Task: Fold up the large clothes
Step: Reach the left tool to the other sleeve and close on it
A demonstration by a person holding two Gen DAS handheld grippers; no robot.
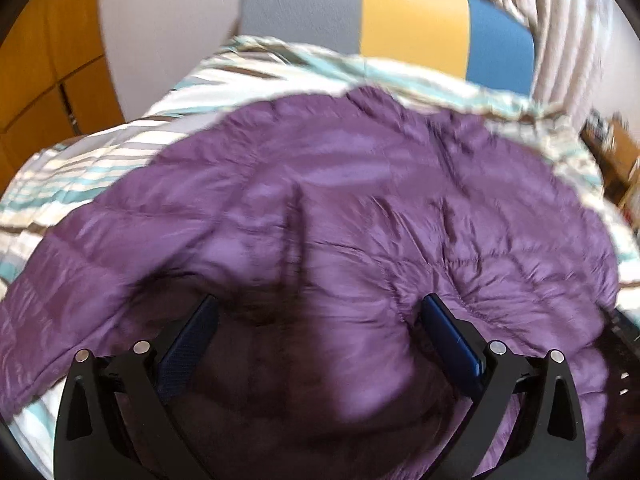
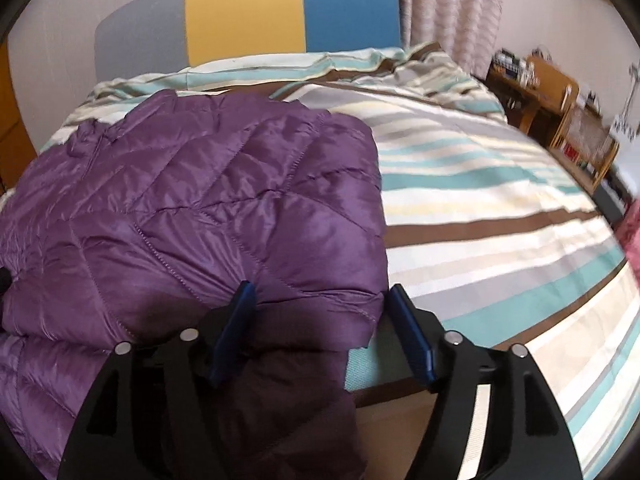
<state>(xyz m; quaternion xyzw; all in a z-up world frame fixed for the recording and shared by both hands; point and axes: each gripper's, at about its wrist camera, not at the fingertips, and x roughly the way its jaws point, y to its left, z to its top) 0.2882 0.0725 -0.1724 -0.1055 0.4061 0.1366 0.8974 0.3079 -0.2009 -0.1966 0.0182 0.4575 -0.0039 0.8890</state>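
One purple quilted puffer jacket [image 2: 208, 200] lies on a bed covered by a striped duvet [image 2: 480, 184] in cream, teal, grey and brown bands. No box or basket holding anything can be made out; at the far right of the right wrist view stands a wooden shelf unit [image 2: 560, 120] with small blurred items on it that cannot be identified.

The jacket's shiny fabric is stitched into diamond-shaped panels and puckers along the seams. In the right wrist view it occupies the left part of the bed, with a straight edge running down beside the bare stripes and a darker, shadowed fold nearest the camera. In the left wrist view, which is blurred, it spreads broadly across the bedding.

The left gripper [image 1: 320, 312] has its blue-padded fingers spread wide above the jacket, gripping nothing. The right gripper [image 2: 320, 300] is also parted, its fingers straddling the jacket's near corner without pressing on it.

Behind the bed stands a padded headboard [image 2: 244, 12] in grey, yellow and blue panels.
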